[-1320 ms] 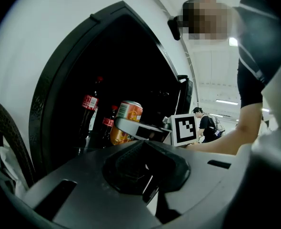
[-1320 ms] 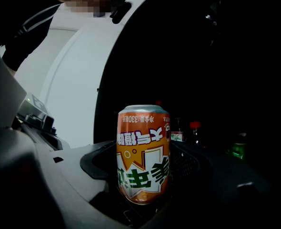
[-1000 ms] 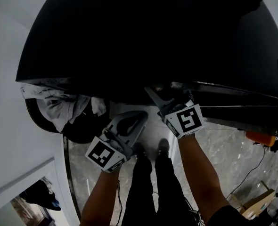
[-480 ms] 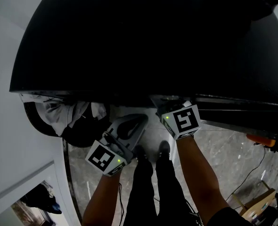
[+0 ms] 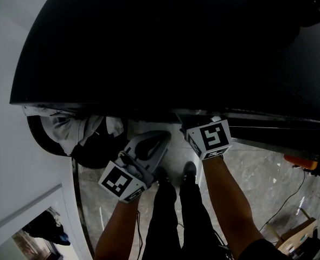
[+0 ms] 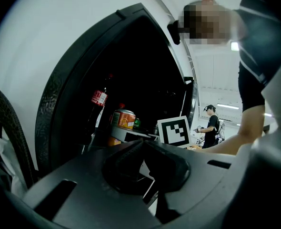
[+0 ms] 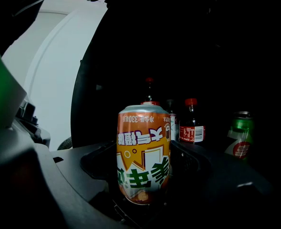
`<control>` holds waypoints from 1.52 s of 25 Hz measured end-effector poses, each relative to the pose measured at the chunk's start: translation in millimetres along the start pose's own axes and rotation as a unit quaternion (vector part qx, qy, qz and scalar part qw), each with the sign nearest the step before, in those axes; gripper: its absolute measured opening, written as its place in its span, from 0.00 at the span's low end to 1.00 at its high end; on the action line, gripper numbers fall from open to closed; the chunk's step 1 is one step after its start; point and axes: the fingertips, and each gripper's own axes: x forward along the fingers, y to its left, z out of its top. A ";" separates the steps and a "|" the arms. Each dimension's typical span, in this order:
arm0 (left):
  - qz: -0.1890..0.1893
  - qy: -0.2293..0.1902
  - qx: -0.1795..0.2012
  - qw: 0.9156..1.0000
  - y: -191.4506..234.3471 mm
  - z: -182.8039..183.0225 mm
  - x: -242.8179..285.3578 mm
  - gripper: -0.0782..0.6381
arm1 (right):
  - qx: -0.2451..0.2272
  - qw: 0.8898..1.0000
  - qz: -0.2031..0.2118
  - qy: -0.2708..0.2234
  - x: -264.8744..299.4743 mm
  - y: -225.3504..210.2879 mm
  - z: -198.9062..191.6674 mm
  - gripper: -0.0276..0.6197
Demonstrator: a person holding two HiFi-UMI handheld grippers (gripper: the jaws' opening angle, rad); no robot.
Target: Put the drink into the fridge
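Note:
An orange drink can [image 7: 143, 161] with upside-down print stands between the jaws of my right gripper [image 7: 145, 149], which is shut on it. The can [image 6: 124, 119] also shows in the left gripper view at the mouth of the dark fridge [image 6: 140, 80], beside the right gripper's marker cube [image 6: 175, 131]. In the head view that cube [image 5: 210, 138] sits under the fridge's black edge [image 5: 149, 47], and the jaws and can are hidden. My left gripper [image 5: 162, 137] hangs lower left of it, jaws shut and empty, tips [image 6: 143, 144] meeting.
Inside the fridge stand cola bottles [image 7: 192, 125] and a green can [image 7: 240, 137] behind the orange can. A dark bin with white cloth [image 5: 68, 129] sits on the left by a white wall. The person's legs [image 5: 171, 210] stand on the grey floor. Another person [image 6: 211, 125] stands far off.
My right gripper has pushed forward under the fridge's edge, so its jaws no longer show in the head view. The left gripper has barely moved.

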 end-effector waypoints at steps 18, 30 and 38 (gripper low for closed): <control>-0.002 0.000 -0.012 1.000 -1.6 -9.3 -3.3 0.13 | -0.008 0.999 -0.021 0.023 3.9 0.3 -6.9 0.56; -0.005 -0.002 -0.009 1.000 -1.2 -2.7 -4.3 0.13 | -0.011 0.999 -0.026 0.038 -1.7 2.7 -11.5 0.56; -0.005 -0.004 -0.010 1.000 -4.9 -3.0 -7.7 0.13 | 0.004 1.000 -0.020 0.008 -4.4 4.8 2.3 0.56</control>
